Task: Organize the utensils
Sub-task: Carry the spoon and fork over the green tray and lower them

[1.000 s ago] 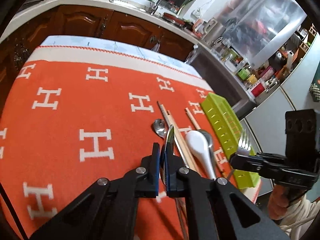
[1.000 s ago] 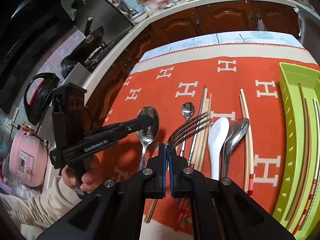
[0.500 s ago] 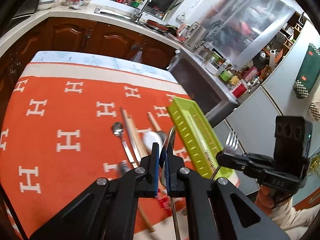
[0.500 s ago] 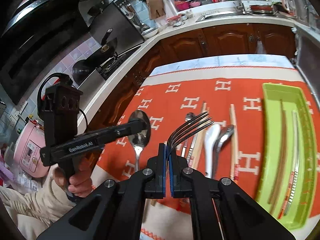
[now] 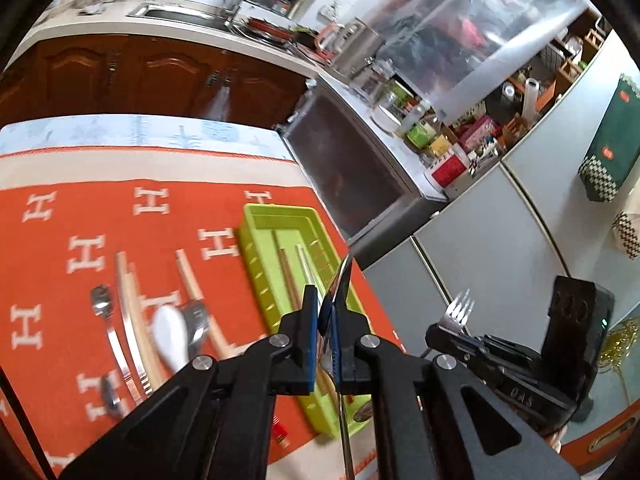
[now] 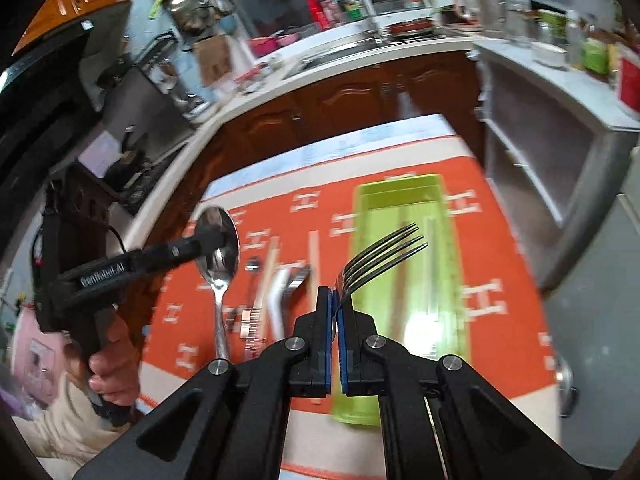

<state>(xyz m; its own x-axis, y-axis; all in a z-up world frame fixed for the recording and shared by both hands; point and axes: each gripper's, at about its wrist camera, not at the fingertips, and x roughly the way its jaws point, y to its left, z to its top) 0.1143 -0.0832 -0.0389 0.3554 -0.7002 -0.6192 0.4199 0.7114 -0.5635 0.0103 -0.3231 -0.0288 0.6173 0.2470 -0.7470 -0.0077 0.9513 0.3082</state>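
Left gripper [image 5: 325, 336] clamped on a large steel spoon [image 6: 218, 246], fingers [image 5: 307, 328] pinching its handle — bowl raised above the orange cloth [image 5: 80, 216] on the desk. Right gripper [image 6: 335, 342] closed on a fork [image 6: 380, 258], tines angled up over the green tray [image 6: 400, 190]. Lying in the tray (lengthwise): chopsticks [image 5: 289, 276], one wooden pair, one metal. Loose on the cloth left of the tray — a white ceramic spoon [image 5: 172, 338], a steel spoon [image 5: 196, 322] touching it, a small spoon [image 5: 102, 300], more chopsticks [image 5: 134, 312].

green tray [image 6: 452, 280] open above, chopsticks [image 5: 289, 276] inside
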